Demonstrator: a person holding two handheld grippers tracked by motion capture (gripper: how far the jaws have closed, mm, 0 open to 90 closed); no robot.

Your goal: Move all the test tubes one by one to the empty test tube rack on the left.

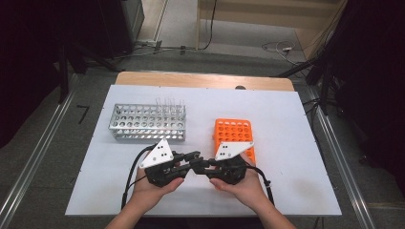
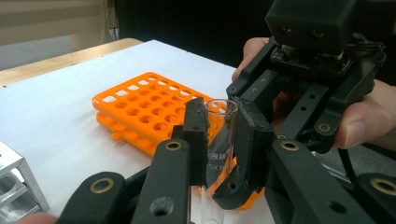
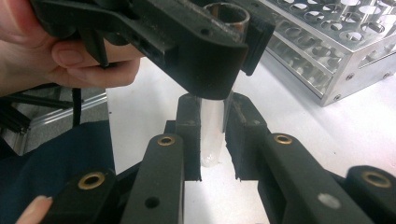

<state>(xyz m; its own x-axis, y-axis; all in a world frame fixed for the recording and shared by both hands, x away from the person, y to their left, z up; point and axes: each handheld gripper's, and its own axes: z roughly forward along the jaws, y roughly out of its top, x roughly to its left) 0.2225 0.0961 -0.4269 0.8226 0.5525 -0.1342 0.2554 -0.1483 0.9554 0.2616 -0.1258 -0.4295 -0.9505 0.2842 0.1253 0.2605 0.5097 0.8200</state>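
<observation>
While both grippers are clamping one glass test tube (image 2: 219, 135) | left gripper (image 2: 219, 140) near rim, right gripper (image 3: 212, 140) lower | handling: light, slick, brittle; keep squeezing gently.

Metal rack (image 1: 147, 122) left, plastic rack (image 1: 233, 135) right on table (image 1: 286, 143), tubes (image 1: 169, 102) in the former

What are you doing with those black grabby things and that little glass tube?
A person is holding a pair of tongs in each hand over a white table. Both the left tongs and the right tongs are squeezed onto the same clear glass tube, held upright between them, with the left tongs near its open top and the right tongs lower down. An orange rack lies just behind the hands, and a metal rack with a few more tubes stands to the left.
</observation>
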